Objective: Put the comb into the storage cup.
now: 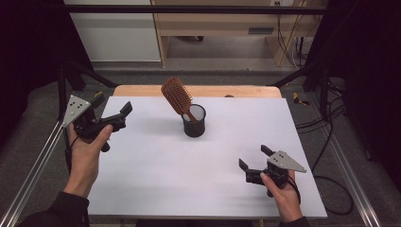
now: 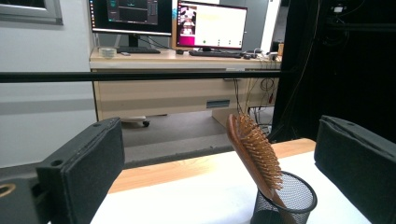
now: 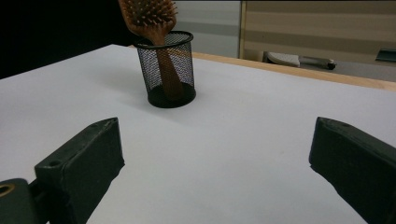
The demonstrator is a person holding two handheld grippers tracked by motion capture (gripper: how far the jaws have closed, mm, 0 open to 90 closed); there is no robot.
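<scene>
Left tool [image 1: 124, 113]: jaws spread wide, nothing between them. It is held in the person's left hand [image 1: 87, 146] above the counter's left edge, well to the left of the cup [image 1: 194, 121] and pointing toward it. In the left gripper view the two black pads [image 2: 84, 172] stand far apart, with the cup low between them, nearer the right pad.

Right tool [image 1: 255, 158]: jaws also spread wide, gripping nothing. It is held in the right hand [image 1: 283, 191] low over the counter, to the right of the cup and nearer the person, well apart from it. In the right gripper view the cup [image 3: 166, 70] lies ahead of the jaws, toward the left pad's side.

Cup: black wire mesh, round, upright on the white counter [image 1: 156, 179], toward the far side and near the middle of its width.

Brush [image 1: 178, 98]: wooden paddle type, standing handle-down inside the cup. The head rises above the rim and tilts away to the cup's left. The bristles [image 2: 259, 149] face the cup's right in the left gripper view. The handle shows through the mesh in the right gripper view, resting against the cup's wall.

Neither tool touches the cup or brush.
</scene>
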